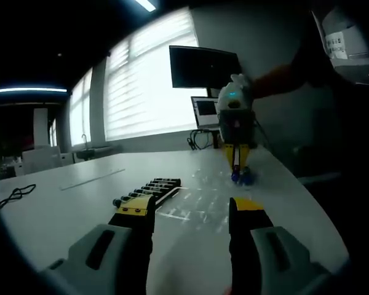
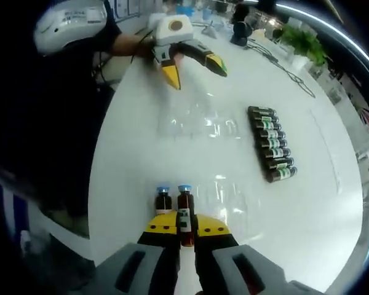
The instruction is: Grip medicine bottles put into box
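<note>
My right gripper is shut on a brown medicine bottle with a blue cap and white label, low over the white table. A second blue-capped bottle stands just left of it. A row of several dark bottles with green labels lies to the right. A clear plastic box shows faintly mid-table, and more clear plastic glints right of my jaws. My left gripper is open with nothing between its jaws, behind the bottle row. Opposite it, the right gripper holds the blue-capped bottle.
A monitor and a laptop stand at the table's far side below blinded windows. A black cable lies at the left edge. A green plant and more cables sit at the far end. A person's dark sleeve reaches to the left gripper.
</note>
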